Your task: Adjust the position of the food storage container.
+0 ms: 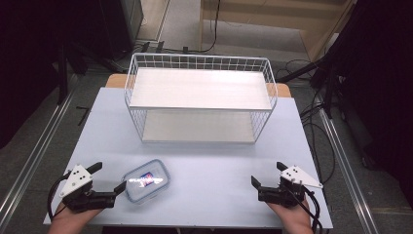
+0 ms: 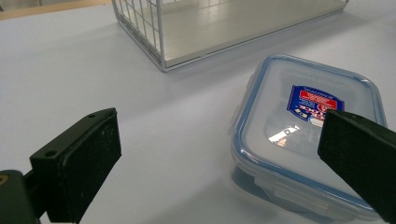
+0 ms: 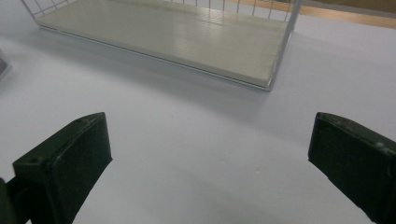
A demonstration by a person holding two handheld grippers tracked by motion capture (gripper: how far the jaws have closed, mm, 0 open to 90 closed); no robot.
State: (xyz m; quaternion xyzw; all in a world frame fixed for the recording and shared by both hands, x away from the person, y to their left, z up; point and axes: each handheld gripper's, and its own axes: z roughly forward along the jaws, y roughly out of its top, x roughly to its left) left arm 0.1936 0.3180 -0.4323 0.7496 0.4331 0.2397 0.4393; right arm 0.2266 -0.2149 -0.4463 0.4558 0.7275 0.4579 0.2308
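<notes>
A clear square food box (image 1: 146, 180) with a blue-rimmed snap lid and a red and blue label lies flat near the table's front, left of centre. My left gripper (image 1: 111, 176) stands open just to its left; one jaw tip reaches the box's left edge, and whether it touches I cannot tell. In the left gripper view the box (image 2: 280, 107) sits at the right, partly behind one jaw, with my left gripper (image 2: 219, 126) holding nothing. My right gripper (image 1: 267, 172) rests open at the front right. In its own view, only bare table lies between the jaws of my right gripper (image 3: 210, 123).
A white two-tier wire rack (image 1: 129, 87) with pale shelf boards stands across the back half of the pale blue table (image 1: 209, 156). Its lower shelf (image 3: 187, 42) faces the front. The rack's corner (image 2: 161, 37) is beyond the box. Cables and dark stands surround the table.
</notes>
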